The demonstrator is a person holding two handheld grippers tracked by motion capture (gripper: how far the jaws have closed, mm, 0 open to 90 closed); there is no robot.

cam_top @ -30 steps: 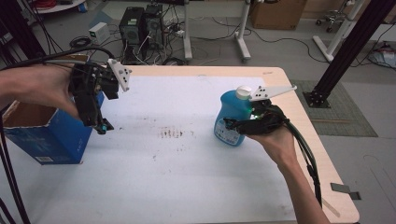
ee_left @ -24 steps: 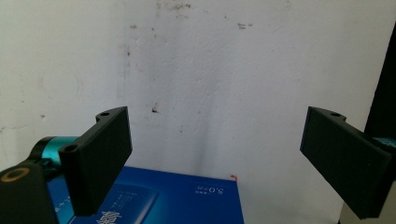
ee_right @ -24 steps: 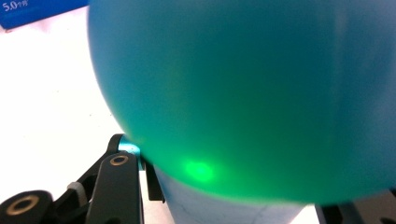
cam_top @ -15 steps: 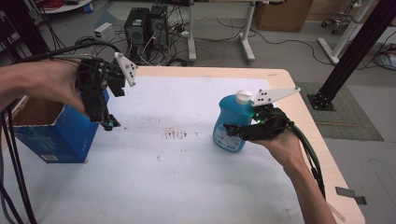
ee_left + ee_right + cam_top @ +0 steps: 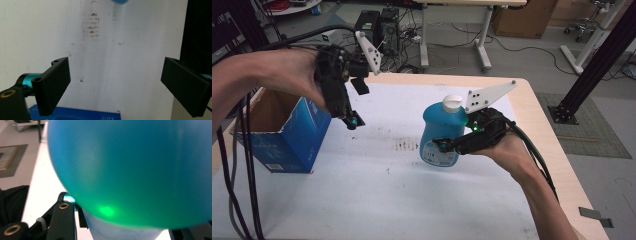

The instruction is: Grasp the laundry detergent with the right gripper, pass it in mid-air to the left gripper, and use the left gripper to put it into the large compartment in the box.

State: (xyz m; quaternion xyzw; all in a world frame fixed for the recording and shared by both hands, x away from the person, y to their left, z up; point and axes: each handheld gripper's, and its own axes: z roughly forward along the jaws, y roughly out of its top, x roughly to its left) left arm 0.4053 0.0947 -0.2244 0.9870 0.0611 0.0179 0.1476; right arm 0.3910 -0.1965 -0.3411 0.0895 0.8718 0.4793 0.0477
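Observation:
A blue bottle (image 5: 439, 131) with a white cap stands upright right of the table's middle, and my right gripper (image 5: 451, 146) is shut on its lower body. Close up in the right gripper view, the blue bottle (image 5: 135, 170) bulges between the jaws. My left gripper (image 5: 349, 120) hangs open in the air beside the open blue cardboard box (image 5: 287, 131) at the table's left, jaws pointing down. In the left gripper view its two black pads (image 5: 53, 85) stand wide apart over the white table, with nothing between them and the blue box edge (image 5: 75, 115) below.
The white table (image 5: 377, 200) has a patch of brown marks (image 5: 404, 145) at its middle. Black cables trail off the left edge. Beyond the far edge are desk legs, computer gear and a black frame post (image 5: 597, 60) on the right.
My left gripper has risen and shifted right, away from the box toward the table's middle. The right gripper has carried the bottle slightly left and nearer.

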